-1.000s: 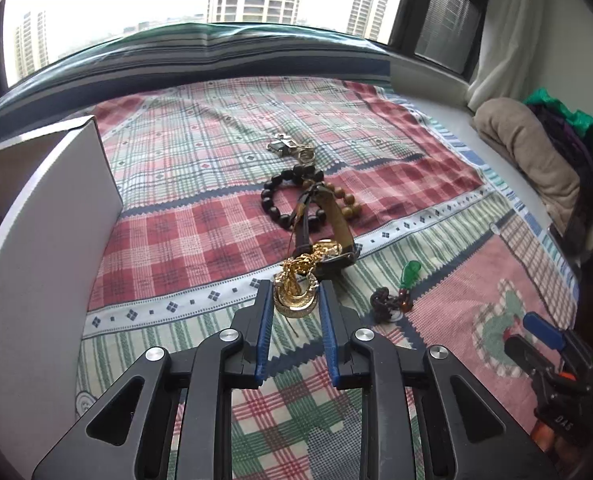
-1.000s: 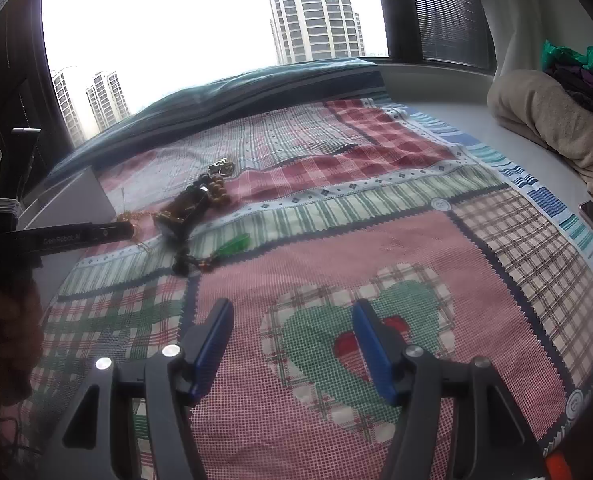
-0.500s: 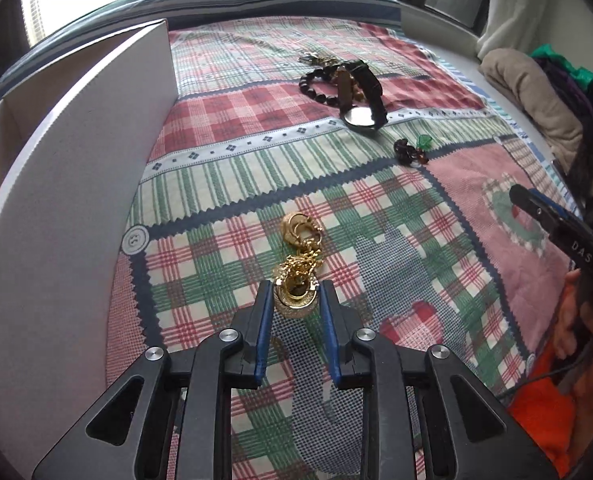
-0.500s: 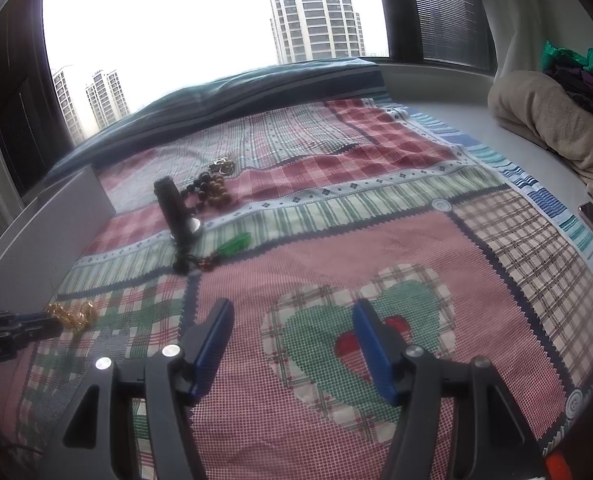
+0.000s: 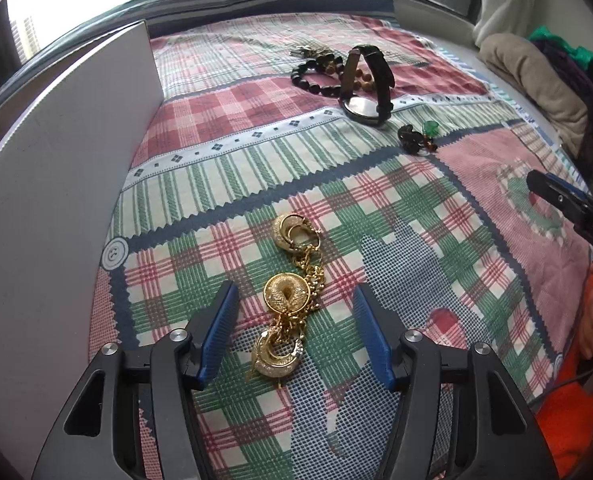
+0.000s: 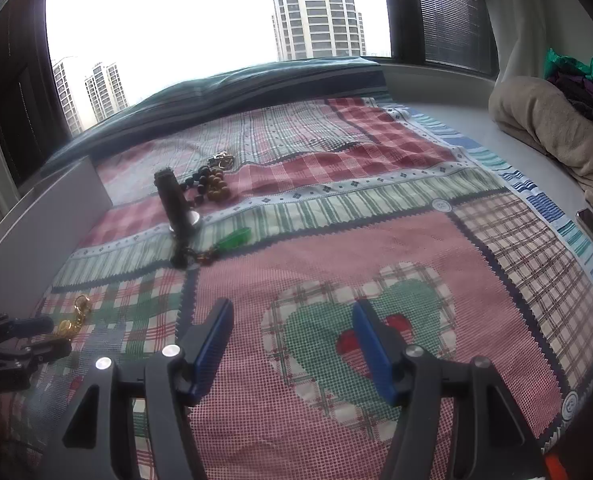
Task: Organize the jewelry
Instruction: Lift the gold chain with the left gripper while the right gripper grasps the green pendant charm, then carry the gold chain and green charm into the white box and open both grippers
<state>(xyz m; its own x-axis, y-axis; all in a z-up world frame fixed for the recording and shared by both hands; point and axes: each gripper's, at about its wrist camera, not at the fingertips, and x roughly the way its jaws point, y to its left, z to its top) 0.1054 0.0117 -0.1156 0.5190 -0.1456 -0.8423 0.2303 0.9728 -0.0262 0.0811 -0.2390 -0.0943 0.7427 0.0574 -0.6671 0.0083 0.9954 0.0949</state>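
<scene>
Gold jewelry lies on the bed between your left hand-held gripper's opening jaws.

Your left hand-held gripper (image 5: 294,330) is opening, its pads clear of the gold jewelry (image 5: 290,294), which lies on the bedspread (image 5: 416,264) with its long axis running straight away from you, beside the white box (image 5: 56,200). Your right hand-held gripper (image 6: 292,346) is about half open, empty and farther off. The watch (image 5: 366,96), bead bracelets (image 5: 320,72) and green charm (image 5: 418,136) lie well beyond.

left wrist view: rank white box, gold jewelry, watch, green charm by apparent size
1. white box, by far largest
2. gold jewelry, though it lies nearest the camera, so unsure against the watch
3. watch, farther off
4. green charm, smallest
</scene>
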